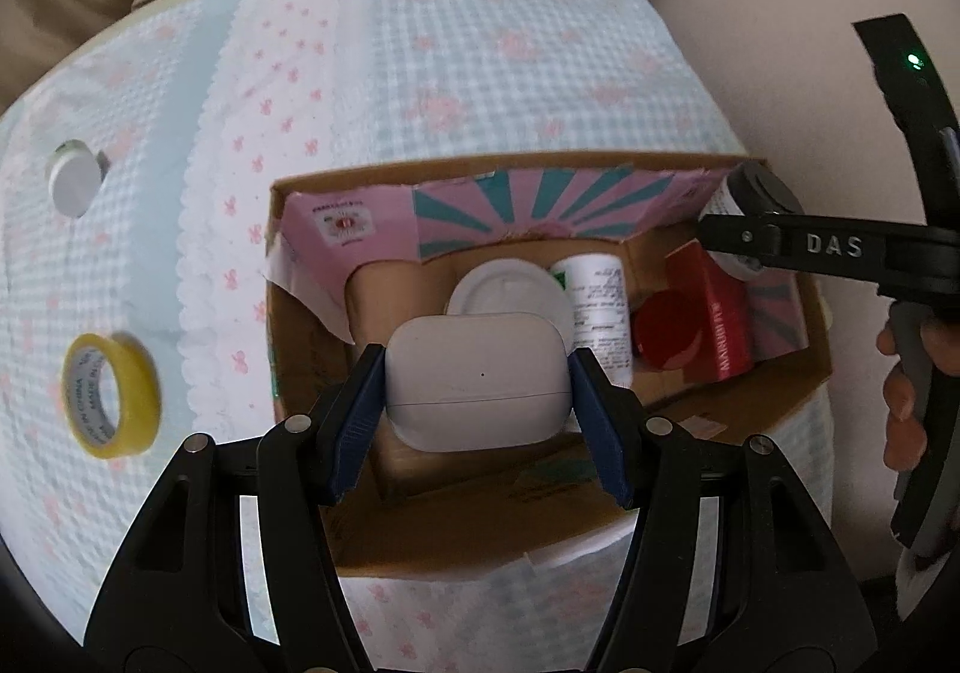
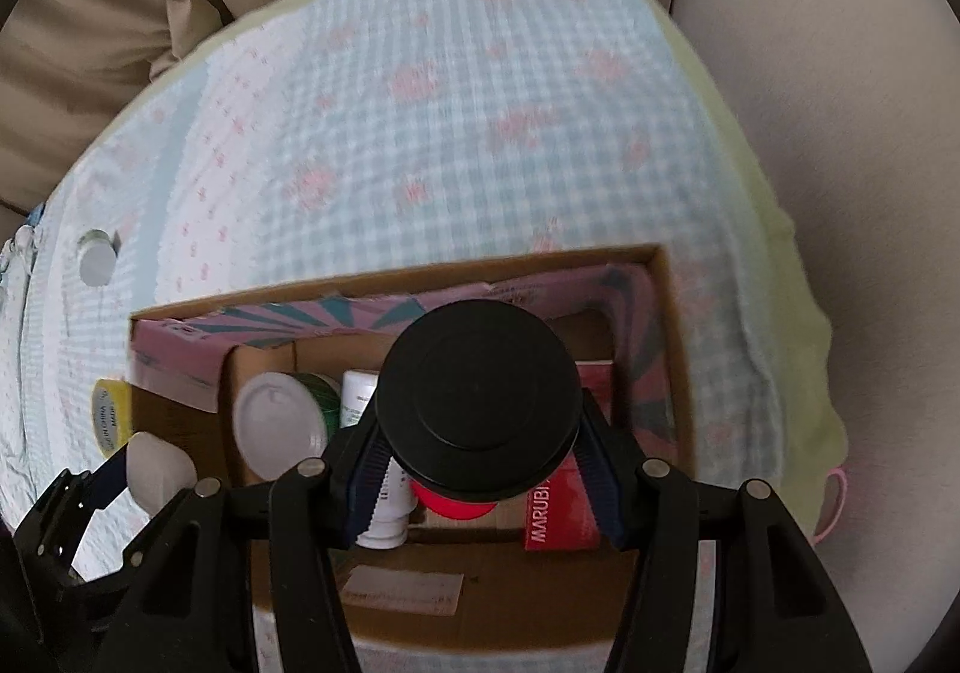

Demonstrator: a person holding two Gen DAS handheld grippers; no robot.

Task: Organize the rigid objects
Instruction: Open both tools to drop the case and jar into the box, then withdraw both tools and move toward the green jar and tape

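The red box inside the cardboard box reads "MARUBI"; the yellow tape roll, left of the cardboard box, reads "MADE IN CHINA". The left gripper clamps a white earbud case above the cardboard box's near side. The right gripper clamps a black-lidded jar over the cardboard box's middle, above a red lid.

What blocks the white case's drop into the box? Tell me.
Directly below the white case held by the left gripper, a white round lid and white bottle already fill the cardboard box.
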